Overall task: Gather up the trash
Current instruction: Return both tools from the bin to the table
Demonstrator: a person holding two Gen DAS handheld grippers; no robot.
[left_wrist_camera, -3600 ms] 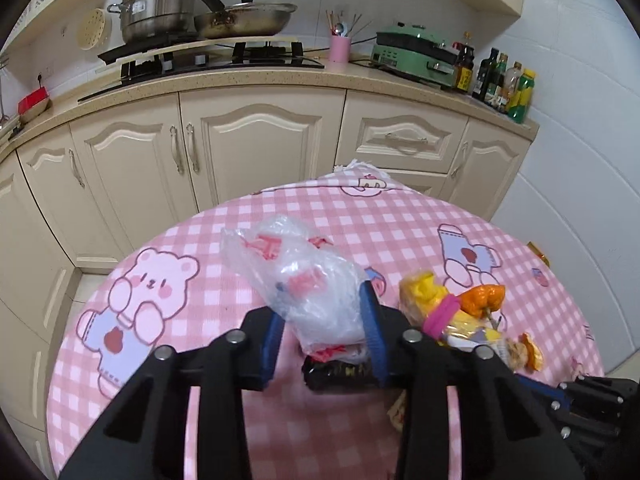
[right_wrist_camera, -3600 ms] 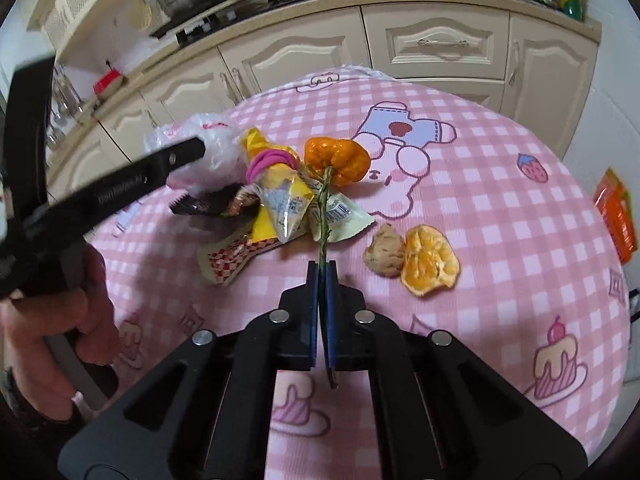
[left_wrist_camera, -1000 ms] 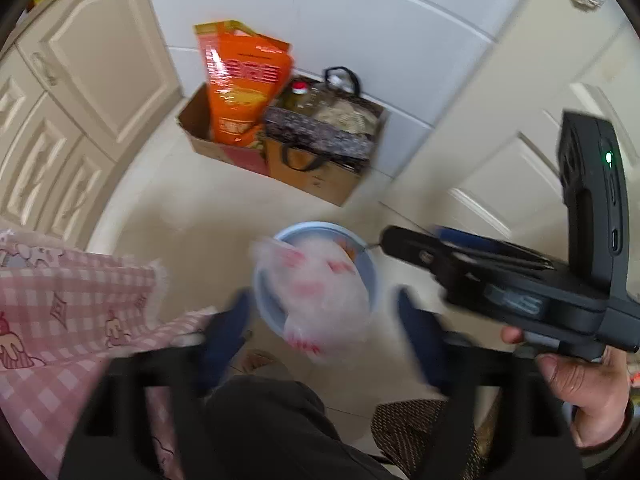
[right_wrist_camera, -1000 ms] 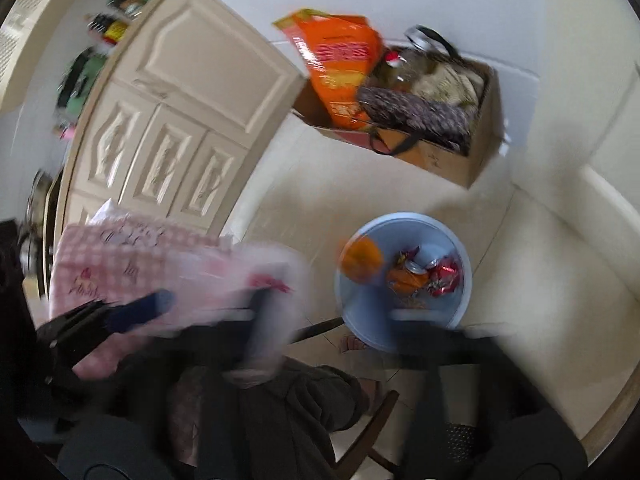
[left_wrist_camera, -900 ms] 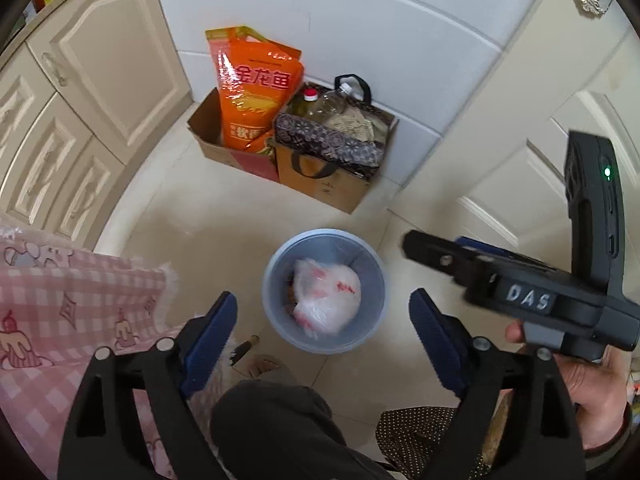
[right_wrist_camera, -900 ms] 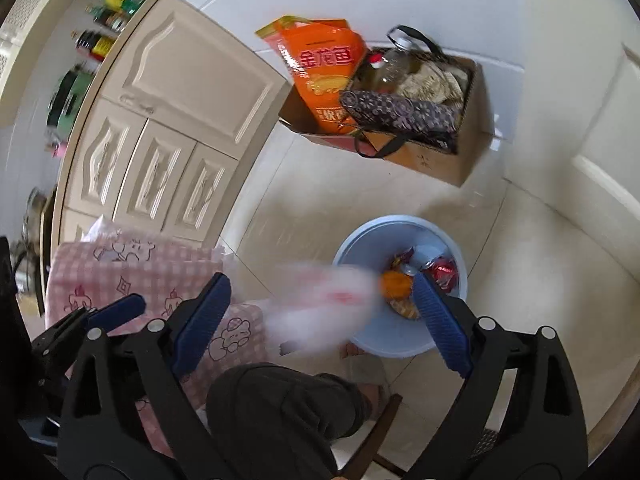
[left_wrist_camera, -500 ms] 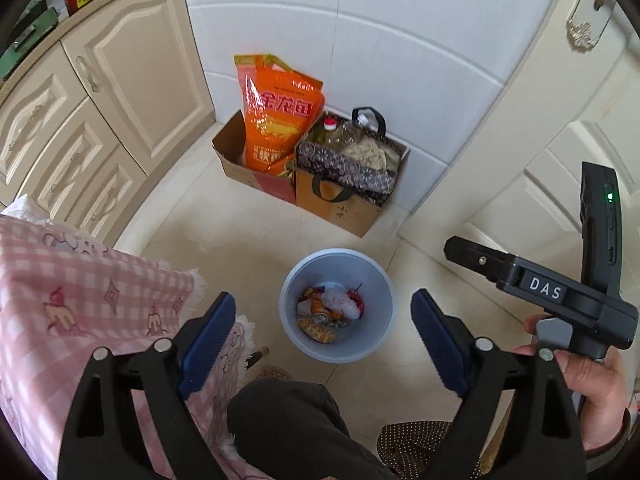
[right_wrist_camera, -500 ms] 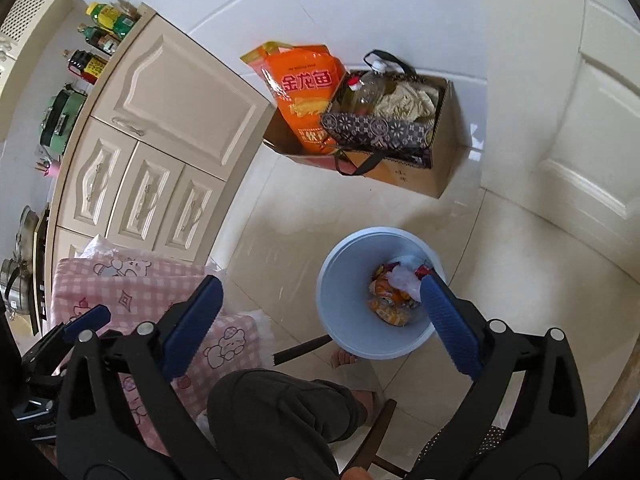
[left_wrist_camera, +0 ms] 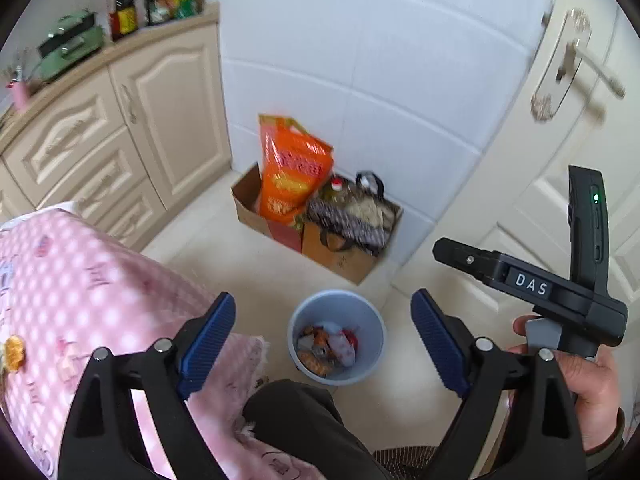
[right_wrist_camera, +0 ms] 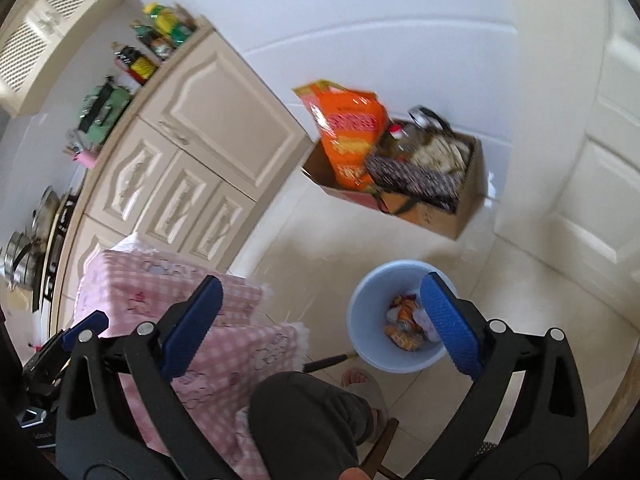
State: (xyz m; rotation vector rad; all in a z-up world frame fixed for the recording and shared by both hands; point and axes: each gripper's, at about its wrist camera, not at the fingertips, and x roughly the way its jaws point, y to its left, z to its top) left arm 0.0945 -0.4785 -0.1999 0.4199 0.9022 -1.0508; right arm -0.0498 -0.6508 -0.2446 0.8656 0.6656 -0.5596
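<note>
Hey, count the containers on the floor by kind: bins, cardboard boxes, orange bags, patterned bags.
Bin: 1
Cardboard box: 1
Orange bag: 1
Patterned bag: 1
Total: 4

Crumpled wrappers and peel point(left_wrist_camera: 327, 345) — heaped inside the upright pale-blue bin point(left_wrist_camera: 374, 354).

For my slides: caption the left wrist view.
Open, empty left gripper above the blue bin of trash beside the pink-clothed table.
</note>
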